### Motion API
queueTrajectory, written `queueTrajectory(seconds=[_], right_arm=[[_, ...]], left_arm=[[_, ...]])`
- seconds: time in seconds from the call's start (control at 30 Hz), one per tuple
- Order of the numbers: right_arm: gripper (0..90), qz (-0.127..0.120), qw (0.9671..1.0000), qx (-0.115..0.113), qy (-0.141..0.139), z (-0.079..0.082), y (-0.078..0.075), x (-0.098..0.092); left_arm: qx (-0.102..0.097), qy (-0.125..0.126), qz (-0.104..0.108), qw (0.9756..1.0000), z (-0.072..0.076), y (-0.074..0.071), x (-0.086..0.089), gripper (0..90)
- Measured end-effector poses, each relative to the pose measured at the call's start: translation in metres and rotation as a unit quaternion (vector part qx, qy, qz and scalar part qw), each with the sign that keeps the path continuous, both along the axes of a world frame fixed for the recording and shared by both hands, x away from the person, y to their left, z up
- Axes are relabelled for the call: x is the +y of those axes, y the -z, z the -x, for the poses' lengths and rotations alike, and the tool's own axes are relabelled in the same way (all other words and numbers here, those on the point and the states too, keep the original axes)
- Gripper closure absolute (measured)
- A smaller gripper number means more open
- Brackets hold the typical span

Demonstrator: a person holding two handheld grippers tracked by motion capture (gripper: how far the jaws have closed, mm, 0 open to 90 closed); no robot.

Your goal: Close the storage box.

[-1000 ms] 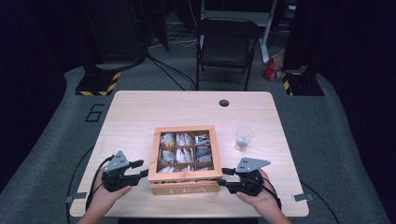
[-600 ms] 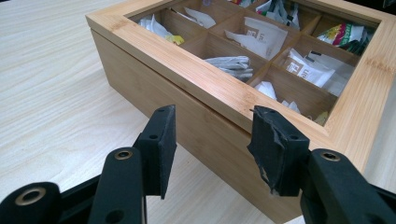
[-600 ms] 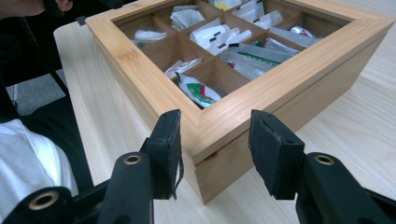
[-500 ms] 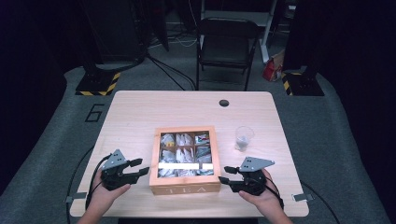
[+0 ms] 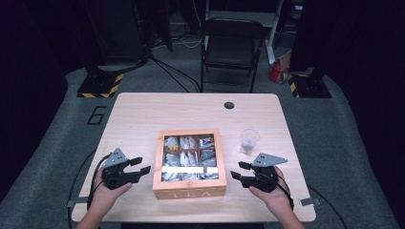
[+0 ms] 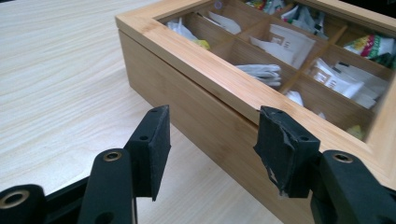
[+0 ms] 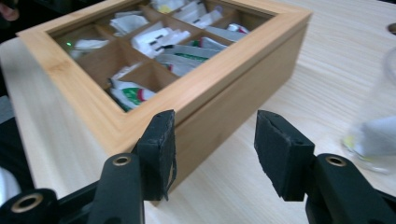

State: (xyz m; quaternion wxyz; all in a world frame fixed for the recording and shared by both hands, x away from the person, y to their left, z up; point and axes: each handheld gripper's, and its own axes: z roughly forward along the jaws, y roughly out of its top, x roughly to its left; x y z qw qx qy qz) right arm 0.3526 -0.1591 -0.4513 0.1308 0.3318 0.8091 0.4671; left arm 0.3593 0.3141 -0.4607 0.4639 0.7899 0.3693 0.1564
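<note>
Squarely between both grippers: tea box [image 5: 189, 164], lid down, at the table's [image 5: 143, 114] near middle. Left gripper [image 5: 140, 170] spread wide and empty off its left side; right gripper [image 5: 237, 171] likewise off its right. Equally near, both facing inward.

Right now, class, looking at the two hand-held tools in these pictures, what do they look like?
Both the left gripper and the right gripper are black, each topped by a grey three-cornered plate. Each has two black jaws faced with dark rubbery pads, the left's slightly torn, and brass-coloured rivets. A black cable trails from the left one. The forearms look bare, no sleeves visible.
</note>
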Motion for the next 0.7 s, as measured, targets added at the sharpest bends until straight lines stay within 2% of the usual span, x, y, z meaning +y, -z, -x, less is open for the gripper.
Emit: queueTrajectory(seconds=[0.2, 0.4, 0.63, 0.7], right_arm=[[45.8, 0.006, 0.9996, 0.000, 0.029, -0.004, 0.010, -0.008], [44.2, 0.010, 0.9990, 0.005, 0.043, -0.007, 0.017, -0.012], [43.6, 0.021, 0.9986, 0.003, 0.049, -0.006, 0.023, -0.012], [43.4, 0.031, 0.9985, 0.001, 0.045, -0.006, 0.026, -0.011]], left_arm=[[0.002, -0.008, -0.001, 1.0000, -0.006, 0.005, 0.001, 43.7], [0.005, -0.014, 0.000, 0.9999, -0.008, 0.012, 0.000, 43.8], [0.007, -0.028, 0.004, 0.9996, -0.009, 0.020, 0.004, 43.8], [0.005, -0.027, -0.005, 0.9996, -0.009, 0.021, 0.006, 43.8]])
